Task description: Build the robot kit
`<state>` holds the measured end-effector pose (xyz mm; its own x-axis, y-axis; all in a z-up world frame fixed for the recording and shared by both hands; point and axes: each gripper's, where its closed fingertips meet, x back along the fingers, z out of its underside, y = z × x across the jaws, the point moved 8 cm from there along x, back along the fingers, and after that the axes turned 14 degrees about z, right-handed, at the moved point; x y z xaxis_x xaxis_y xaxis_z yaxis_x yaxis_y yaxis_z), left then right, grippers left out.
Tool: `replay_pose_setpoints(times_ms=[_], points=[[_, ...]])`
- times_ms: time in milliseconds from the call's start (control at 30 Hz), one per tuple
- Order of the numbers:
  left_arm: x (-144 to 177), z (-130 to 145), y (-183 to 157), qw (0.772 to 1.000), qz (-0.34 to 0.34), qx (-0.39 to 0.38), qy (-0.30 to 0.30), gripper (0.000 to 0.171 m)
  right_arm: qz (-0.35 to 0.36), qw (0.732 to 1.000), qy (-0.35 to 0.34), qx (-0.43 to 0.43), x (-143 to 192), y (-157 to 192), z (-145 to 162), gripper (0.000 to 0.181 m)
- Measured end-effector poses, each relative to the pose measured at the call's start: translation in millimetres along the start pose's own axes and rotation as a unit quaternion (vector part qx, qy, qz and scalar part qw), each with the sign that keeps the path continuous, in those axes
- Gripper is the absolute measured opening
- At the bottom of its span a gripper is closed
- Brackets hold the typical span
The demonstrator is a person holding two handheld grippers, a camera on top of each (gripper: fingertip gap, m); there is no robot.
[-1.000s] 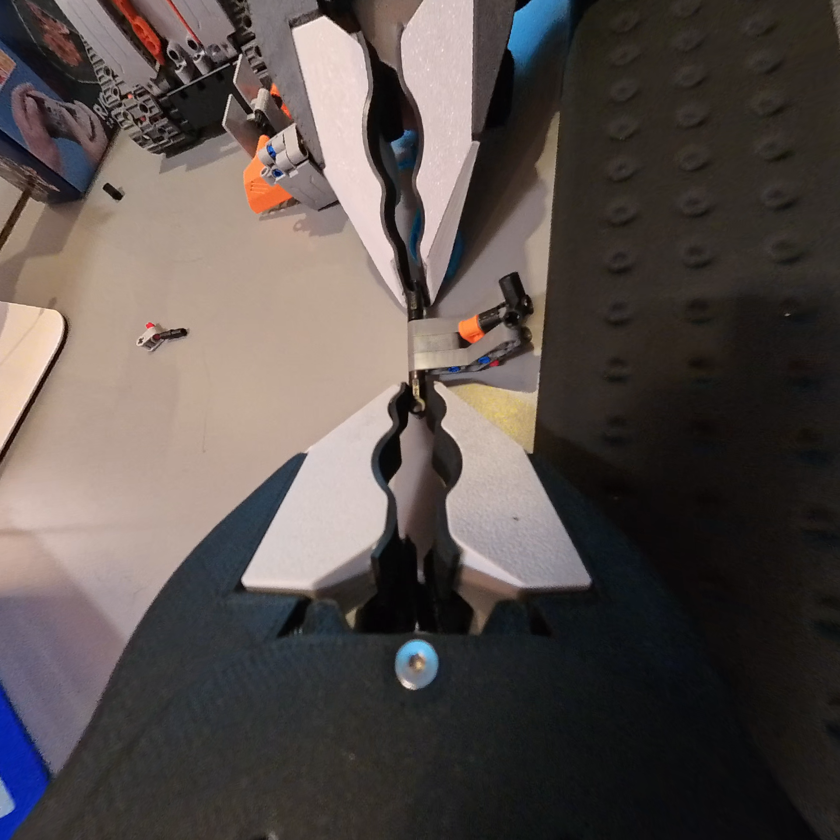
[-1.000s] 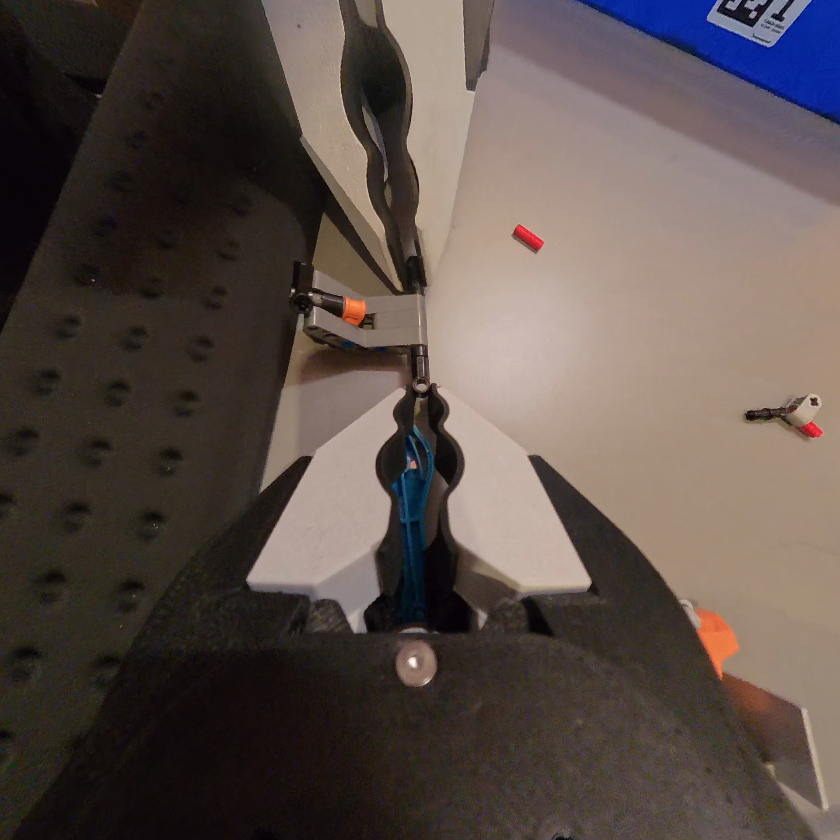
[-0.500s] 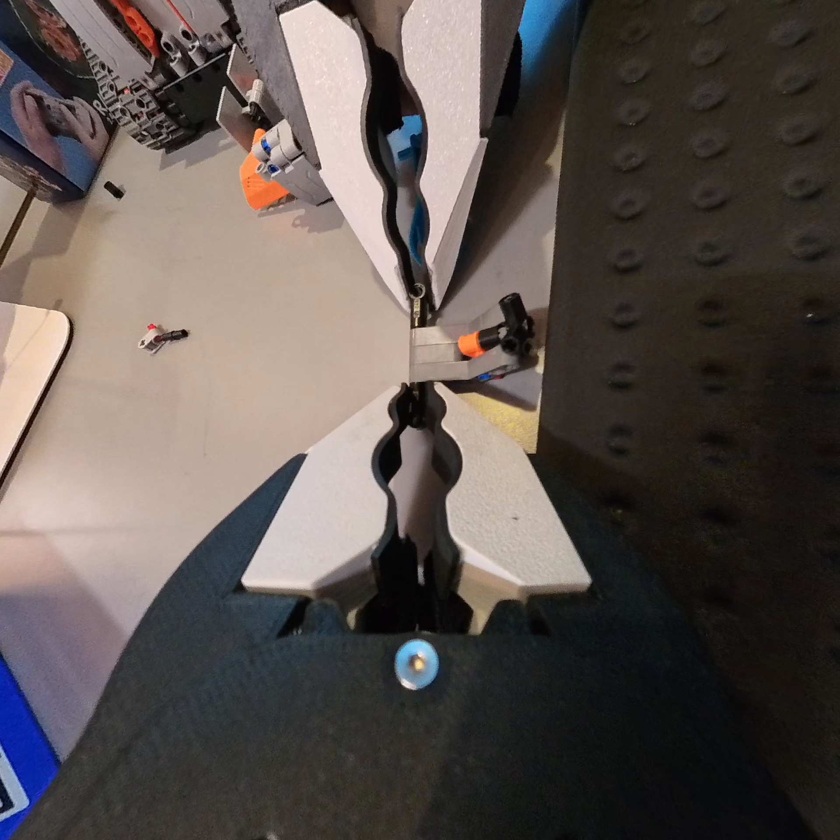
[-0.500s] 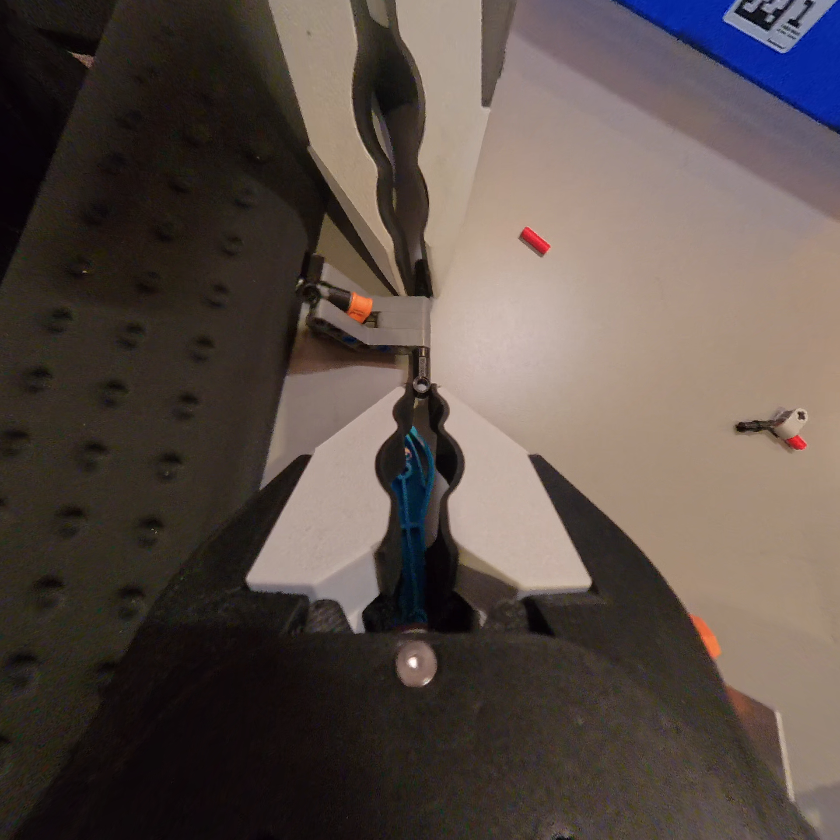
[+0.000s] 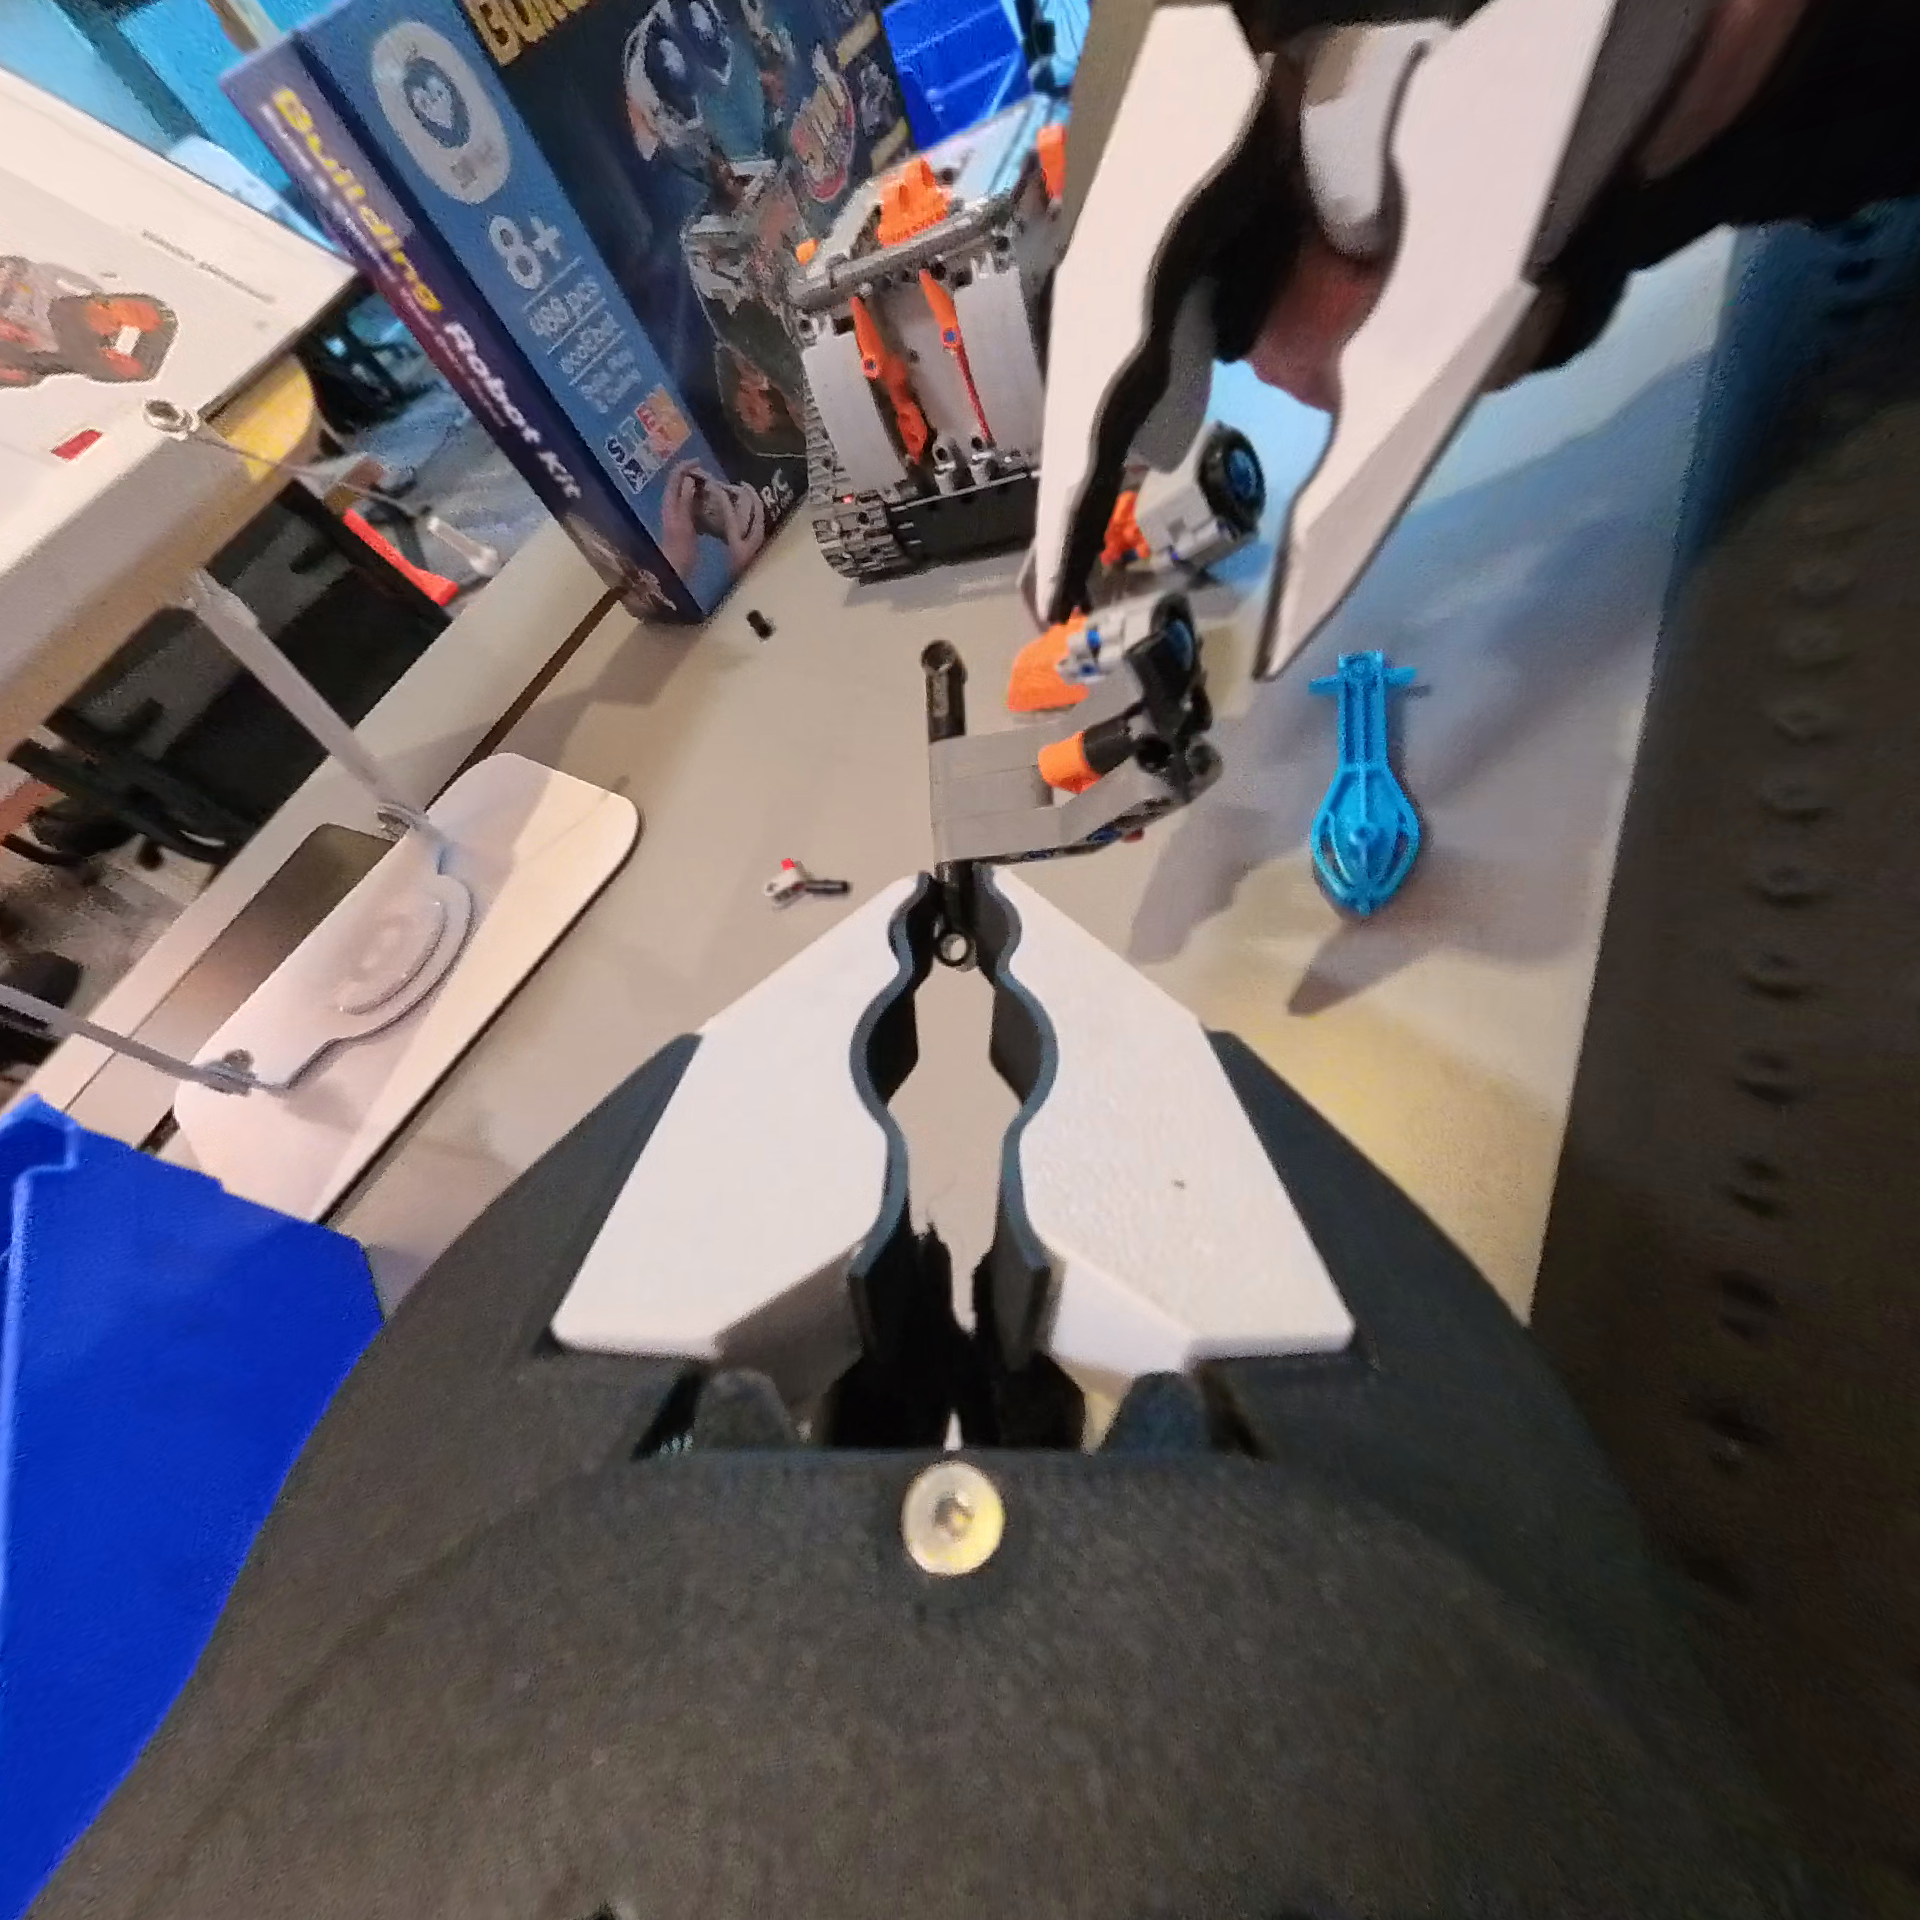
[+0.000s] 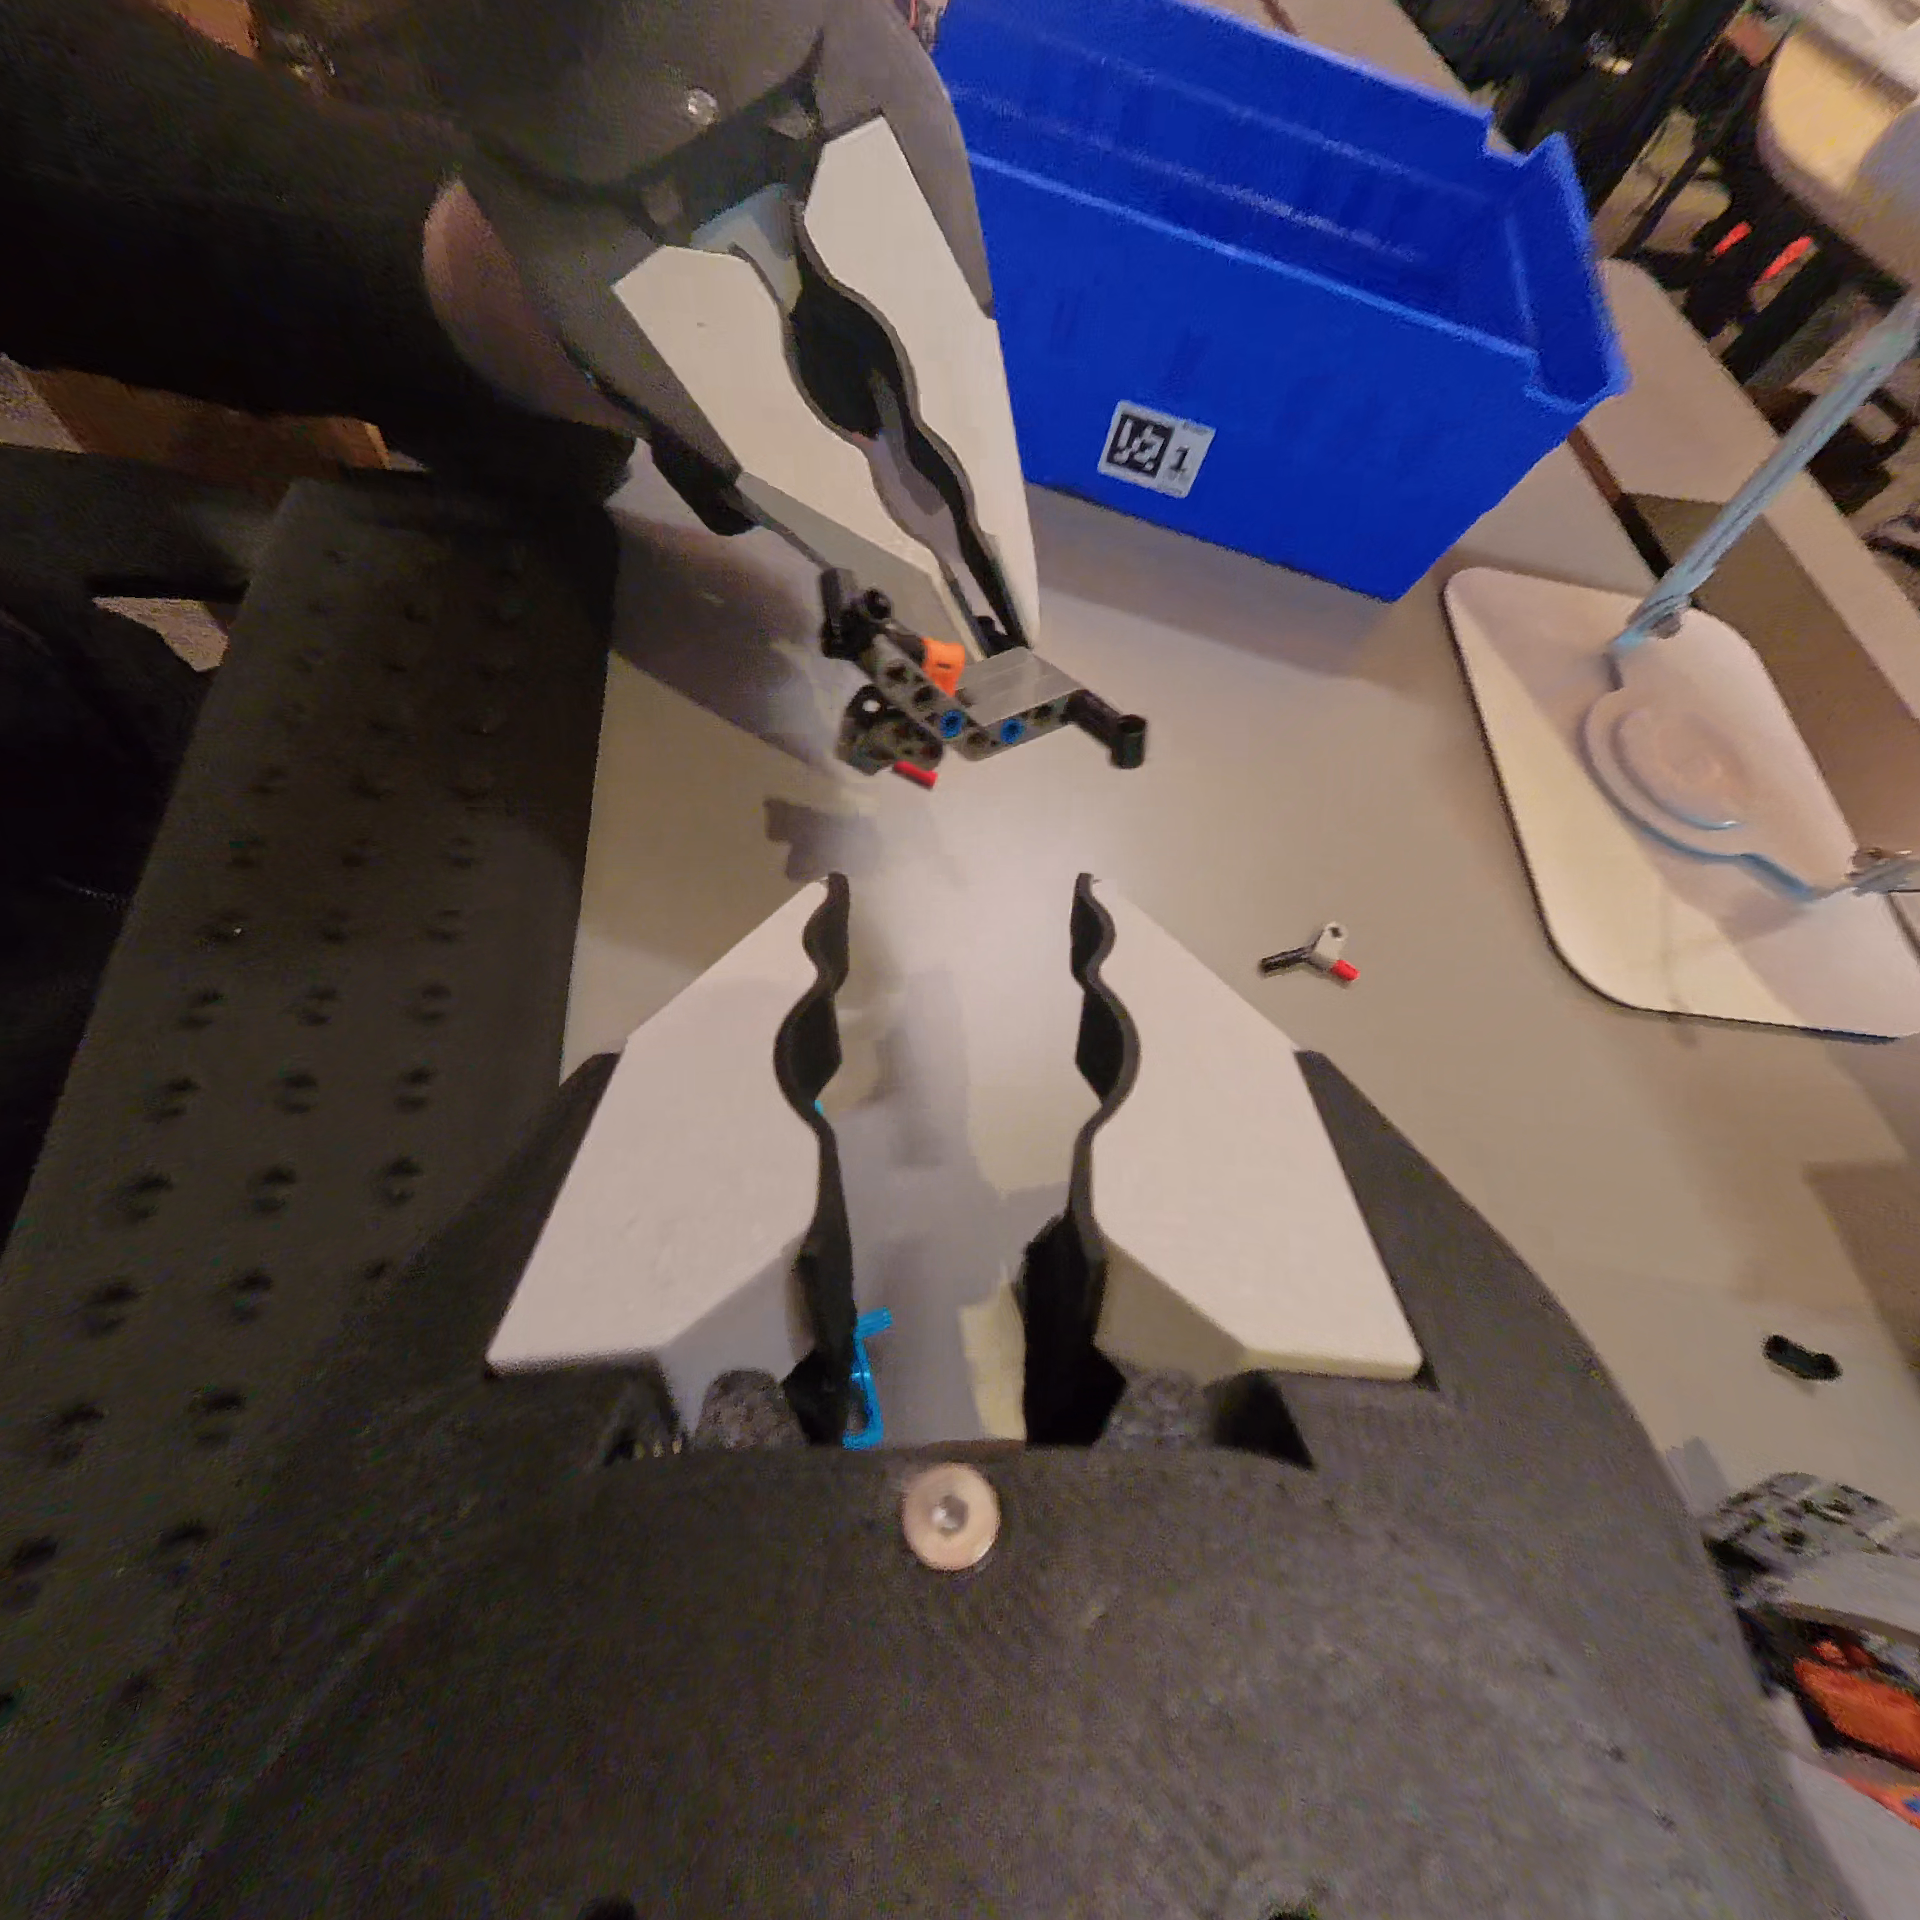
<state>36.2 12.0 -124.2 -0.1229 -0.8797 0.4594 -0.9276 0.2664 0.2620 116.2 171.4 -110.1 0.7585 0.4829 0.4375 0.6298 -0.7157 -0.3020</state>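
Observation:
My left gripper (image 5: pixel 951 909) is shut on the black axle of a small grey building-brick assembly (image 5: pixel 1023 805) with an orange bush and black connectors, and holds it above the table. It also shows in the right wrist view (image 6: pixel 992 629), where the assembly (image 6: pixel 1013 691) hangs from its tips. My right gripper (image 6: pixel 956 883) is open and empty, a short way back from the assembly. In the left wrist view the right gripper (image 5: pixel 1158 639) hovers beyond the assembly. A light-blue lattice piece (image 5: pixel 1361 821) lies loose on the table; a bit of it shows by my right finger's base (image 6: pixel 868 1382).
A black dimpled mat (image 6: pixel 260 935) runs along one side. A blue bin (image 6: pixel 1247 312) and a white stand base (image 6: pixel 1662 810) lie beyond. A small white, red and black connector (image 6: pixel 1309 951) lies loose. A kit box (image 5: pixel 540 312) and tracked model (image 5: pixel 914 395) stand farther off. My right fingertips sit around 6 cm from my left ones.
My right gripper has opened and let go of the blue piece, which now lies on the table, and it has drawn back. My left gripper still holds the assembly, lifted higher.

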Motion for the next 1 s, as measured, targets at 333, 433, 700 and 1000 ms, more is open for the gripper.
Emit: replay_pose_setpoints(times_ms=[333, 433, 700, 1000], points=[[-25.4, -29.3, 46.4, 0.994, 0.025, 0.099, -0.037, 0.006, 0.146, 0.983, 0.002, 0.112, 0.9, -12.9, -28.9, 0.053], [-34.2, -35.7, 56.4, 0.988, 0.045, 0.133, -0.066, 0.006, 0.187, 0.973, 0.011, 0.136, -2.4, -23.8, -30.6, 0.044], [-45.3, -56.8, 81.5, 0.987, 0.029, 0.118, -0.105, 0.006, 0.223, 0.967, -0.011, 0.126, 13.0, -64.9, -32.0, 0.02], [-57.1, -75.0, 91.6, 0.991, 0.006, 0.011, -0.13, 0.006, 0.207, 0.974, -0.074, 0.047, 28.9, -92.2, -18.2, 0.019]])
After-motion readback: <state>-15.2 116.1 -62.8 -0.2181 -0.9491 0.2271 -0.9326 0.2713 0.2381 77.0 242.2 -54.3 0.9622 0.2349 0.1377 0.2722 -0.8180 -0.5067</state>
